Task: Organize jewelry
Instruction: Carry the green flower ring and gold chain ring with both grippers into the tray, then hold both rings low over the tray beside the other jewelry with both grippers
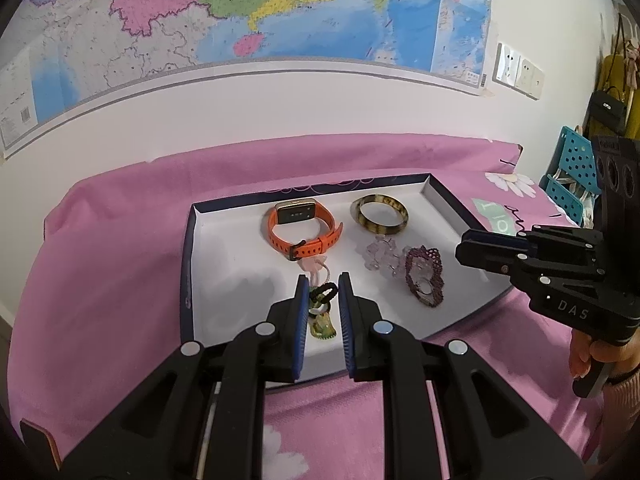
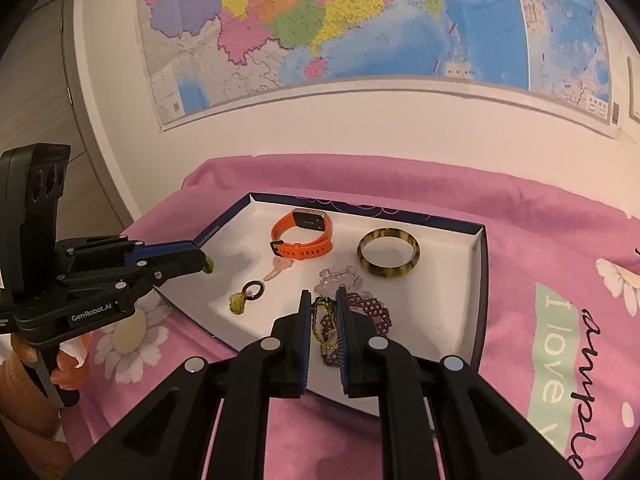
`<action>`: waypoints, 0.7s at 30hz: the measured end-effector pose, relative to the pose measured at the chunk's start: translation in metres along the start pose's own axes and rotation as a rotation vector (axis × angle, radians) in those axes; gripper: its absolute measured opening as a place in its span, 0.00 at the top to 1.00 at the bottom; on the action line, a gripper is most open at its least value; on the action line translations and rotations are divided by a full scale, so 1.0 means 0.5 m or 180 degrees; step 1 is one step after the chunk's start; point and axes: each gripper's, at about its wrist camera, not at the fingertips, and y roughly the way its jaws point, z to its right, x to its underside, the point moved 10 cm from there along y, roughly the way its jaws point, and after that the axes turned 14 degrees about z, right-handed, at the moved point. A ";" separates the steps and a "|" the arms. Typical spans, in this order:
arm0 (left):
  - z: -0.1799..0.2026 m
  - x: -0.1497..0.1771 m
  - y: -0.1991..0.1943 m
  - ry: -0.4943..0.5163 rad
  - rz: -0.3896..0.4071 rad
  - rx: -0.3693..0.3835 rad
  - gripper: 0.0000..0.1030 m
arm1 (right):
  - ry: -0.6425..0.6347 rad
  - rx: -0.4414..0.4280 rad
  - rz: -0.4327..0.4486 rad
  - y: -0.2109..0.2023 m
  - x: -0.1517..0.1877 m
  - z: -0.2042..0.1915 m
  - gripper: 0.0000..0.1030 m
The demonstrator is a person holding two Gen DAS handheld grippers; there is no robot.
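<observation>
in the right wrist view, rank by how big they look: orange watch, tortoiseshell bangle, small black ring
1-2. orange watch and tortoiseshell bangle: similar in apparent size, too close to rank.
3. small black ring: clearly smallest.

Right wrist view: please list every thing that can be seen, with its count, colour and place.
tray: 1, white inside, dark rim, on cloth
watch: 1, orange, tray's far side
bangle: 1, yellow-brown, right of watch
clear bead bracelet: 1, pale pink, tray middle
purple bead bracelet: 1, tray's near side
pink charm: 1, below watch
ring charm: 1, black and yellow-green, tray's left
cloth: 1, pink, under tray
map: 1, many-coloured, wall
left gripper: 1, black, jaws shut on yellow-green piece
right gripper: 1, black, jaws shut on green chain
</observation>
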 end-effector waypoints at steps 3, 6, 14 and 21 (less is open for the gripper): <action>-0.003 0.002 0.011 -0.0011 -0.0025 -0.0012 0.85 | 0.0019 0.0020 -0.0030 0.010 0.005 0.005 0.90; -0.005 0.005 0.020 -0.0026 -0.0051 -0.0015 0.85 | 0.0031 0.0032 -0.0043 0.017 0.007 0.008 0.90; -0.013 0.017 0.043 -0.0057 -0.0133 -0.0045 0.85 | 0.0047 0.0065 -0.0081 0.031 0.014 0.017 0.90; -0.018 0.021 0.054 -0.0077 -0.0166 -0.0079 0.85 | 0.0064 0.0093 -0.0099 0.039 0.017 0.022 0.90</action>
